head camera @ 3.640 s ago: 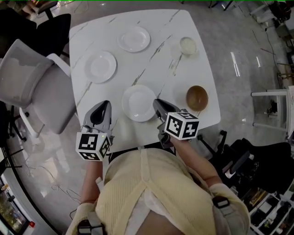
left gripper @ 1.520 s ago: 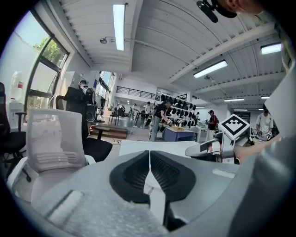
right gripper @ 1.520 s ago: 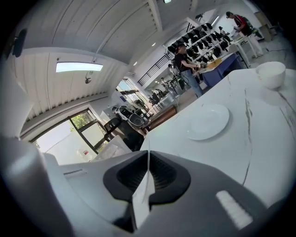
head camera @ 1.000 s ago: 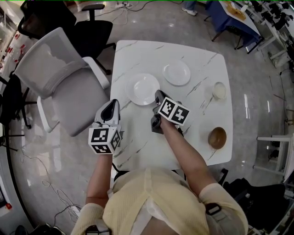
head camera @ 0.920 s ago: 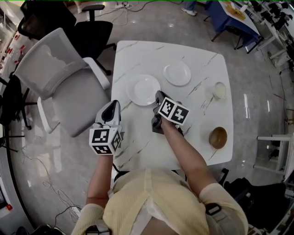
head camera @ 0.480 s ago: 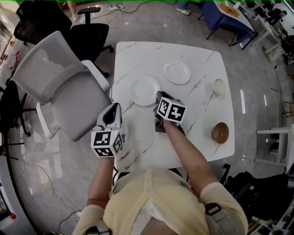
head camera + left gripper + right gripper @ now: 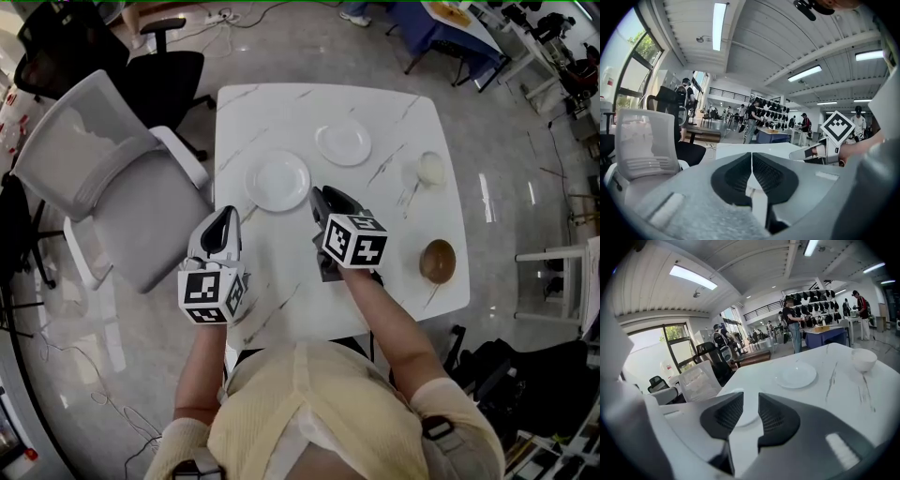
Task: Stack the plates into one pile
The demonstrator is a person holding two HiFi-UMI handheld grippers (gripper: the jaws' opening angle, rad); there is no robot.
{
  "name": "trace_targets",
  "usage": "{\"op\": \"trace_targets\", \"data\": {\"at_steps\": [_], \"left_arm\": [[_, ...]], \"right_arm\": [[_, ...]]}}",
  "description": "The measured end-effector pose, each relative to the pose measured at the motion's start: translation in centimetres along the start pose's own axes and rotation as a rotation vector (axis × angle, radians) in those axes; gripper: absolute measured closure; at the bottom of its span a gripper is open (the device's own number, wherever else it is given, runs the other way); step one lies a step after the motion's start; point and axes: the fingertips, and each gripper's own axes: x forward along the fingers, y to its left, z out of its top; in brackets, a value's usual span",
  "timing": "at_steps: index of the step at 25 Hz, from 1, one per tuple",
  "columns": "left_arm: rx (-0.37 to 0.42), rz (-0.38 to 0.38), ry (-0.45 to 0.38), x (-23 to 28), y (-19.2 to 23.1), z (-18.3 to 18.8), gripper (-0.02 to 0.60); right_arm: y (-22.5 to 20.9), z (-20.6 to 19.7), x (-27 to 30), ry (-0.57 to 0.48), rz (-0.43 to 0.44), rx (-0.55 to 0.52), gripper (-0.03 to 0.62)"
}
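On the white marble table (image 7: 375, 94) the nearer white plate (image 7: 278, 180) lies at the left, and it may be a pile of two. A single white plate (image 7: 343, 142) lies farther right and reappears in the right gripper view (image 7: 796, 376). My right gripper (image 7: 320, 197) hovers just right of the nearer plate and clear of its rim. Its jaws have just been opening and stand apart with nothing between them (image 7: 751, 399); the nearer plate (image 7: 743, 418) shows beyond the gap. My left gripper (image 7: 228, 218) hangs at the table's left edge with its jaws closed together and empty (image 7: 751, 154).
A small white bowl (image 7: 430, 169) and a brown bowl (image 7: 437, 261) sit on the table's right side. A grey mesh chair (image 7: 94, 178) stands close to the left edge and a black chair (image 7: 159, 70) beyond it. People and tables fill the room behind.
My right gripper has lifted off the nearer plate's right rim, rolled and spread its jaws. The left gripper has stayed by the table's left edge.
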Motion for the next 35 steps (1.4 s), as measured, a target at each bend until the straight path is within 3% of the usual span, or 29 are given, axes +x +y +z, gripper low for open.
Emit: {"op": "trace_targets", "data": {"at_steps": [8, 22, 35], "left_arm": [[0.051, 0.0, -0.005, 1.7, -3.3, 1.5, 0.579], [0.116, -0.053, 0.013, 7.2, -8.3, 3.0, 0.578], [0.116, -0.052, 0.052, 10.9, -7.7, 1.7, 0.569]], "right_arm": [[-3.0, 4.1, -4.0, -0.031, 0.039, 0.02, 0.462], [-10.5, 10.2, -4.5, -0.094, -0.047, 0.063, 0.431], [-15.4, 8.8, 1.4, -0.048, -0.146, 0.087, 0.433]]}}
